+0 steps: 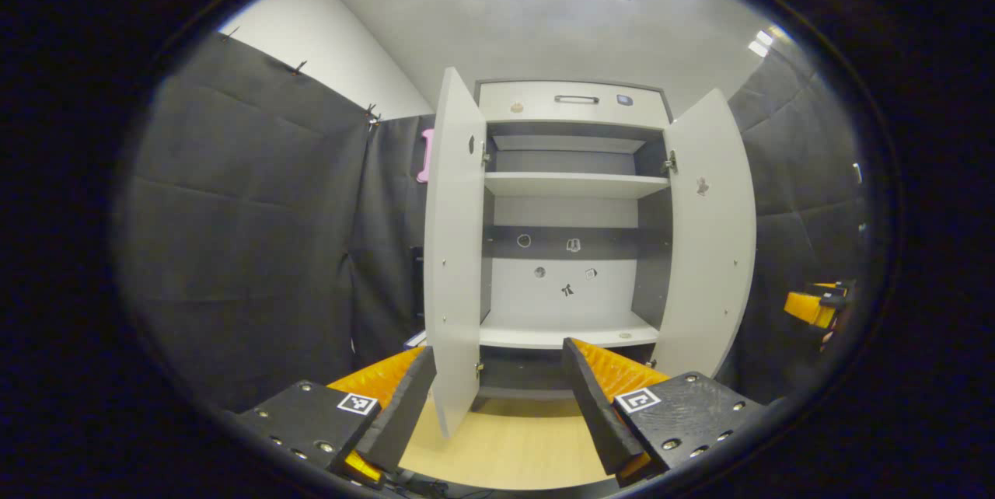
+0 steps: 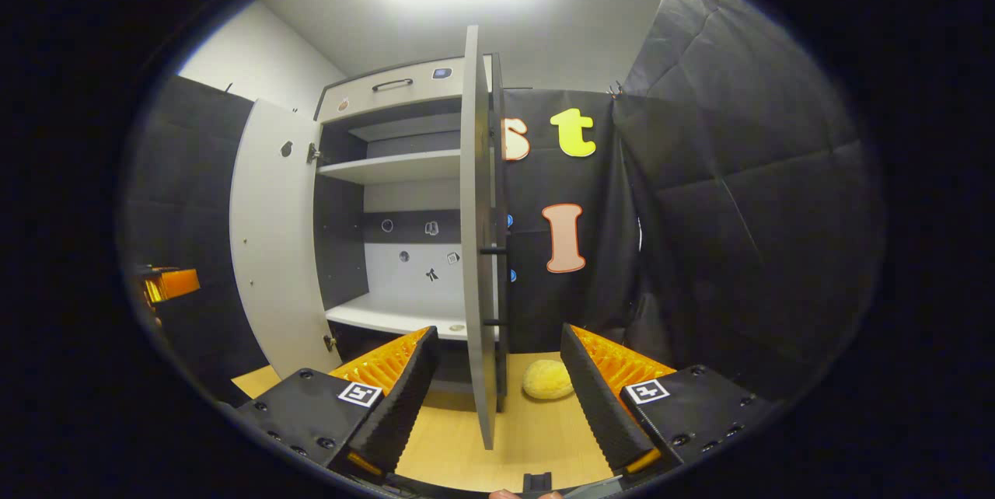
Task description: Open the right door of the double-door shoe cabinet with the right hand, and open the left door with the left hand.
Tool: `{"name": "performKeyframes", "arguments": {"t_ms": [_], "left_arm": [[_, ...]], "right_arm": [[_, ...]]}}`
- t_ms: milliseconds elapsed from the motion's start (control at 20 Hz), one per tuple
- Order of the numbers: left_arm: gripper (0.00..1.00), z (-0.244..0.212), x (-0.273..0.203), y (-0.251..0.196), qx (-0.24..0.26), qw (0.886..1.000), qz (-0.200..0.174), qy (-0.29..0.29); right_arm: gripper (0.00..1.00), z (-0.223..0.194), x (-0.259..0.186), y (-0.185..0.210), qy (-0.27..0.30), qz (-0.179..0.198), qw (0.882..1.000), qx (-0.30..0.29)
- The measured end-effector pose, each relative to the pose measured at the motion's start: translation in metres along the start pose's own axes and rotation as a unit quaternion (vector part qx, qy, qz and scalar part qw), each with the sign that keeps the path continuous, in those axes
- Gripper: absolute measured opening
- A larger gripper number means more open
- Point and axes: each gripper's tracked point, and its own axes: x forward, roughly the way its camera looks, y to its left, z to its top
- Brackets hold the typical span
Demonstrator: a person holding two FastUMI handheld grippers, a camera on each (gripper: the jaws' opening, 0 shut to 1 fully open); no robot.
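A: How far along is the job, would you say?

B: Judging by how things stand, nearly finished. In the left gripper view the shoe cabinet (image 1: 571, 211) faces us with both doors swung out: the left door (image 1: 453, 250) stands wide at its hinge side, and the right door (image 1: 707, 239) is angled outward too. The shelves (image 1: 574, 184) inside are in plain sight.

A: And the hand-held grippers?

B: The left hand-held gripper (image 1: 497, 398) has its fingers spread apart, and the lower edge of the left door sits in the gap between them. I cannot say either finger touches it. The right hand-held gripper (image 2: 497, 394) is likewise spread, with the right door (image 2: 480, 250) seen edge-on in the gap, again with no clear contact.

A: So neither is clamped on anything?

B: Not that I can see. Both look released or loosely straddling a door edge.

A: Anything left to do?

B: I judge very little. The right door looks fully out from that side; the left door (image 2: 272, 235) also reads as open there. Perhaps only drawing the grippers clear.

A: Anything nearby?

B: A yellow ball-like thing (image 2: 548, 379) on the floor, just beside the cabinet's right side.
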Motion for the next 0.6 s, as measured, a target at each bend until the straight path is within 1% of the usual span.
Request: {"name": "performKeyframes", "arguments": {"t_ms": [100,150,350,600], "left_arm": [[0.94,-0.001,-0.005,-0.001,-0.017,1.0,0.009,0.008],[0.94,0.0,-0.005,0.001,-0.016,1.0,0.012,0.01],[0.95,0.003,-0.009,0.003,0.025,0.999,0.034,0.015],[0.95,-0.007,-0.011,0.004,0.048,0.997,0.05,0.039]], "right_arm": [[0.98,-0.01,-0.001,0.0,0.016,0.01,1.0,0.008],[0.98,-0.011,0.0,-0.001,0.019,0.013,1.0,0.015],[0.98,-0.006,0.012,0.0,0.027,0.021,0.999,0.028],[0.98,0.014,0.03,0.013,-0.004,0.017,1.0,0.017]]}}
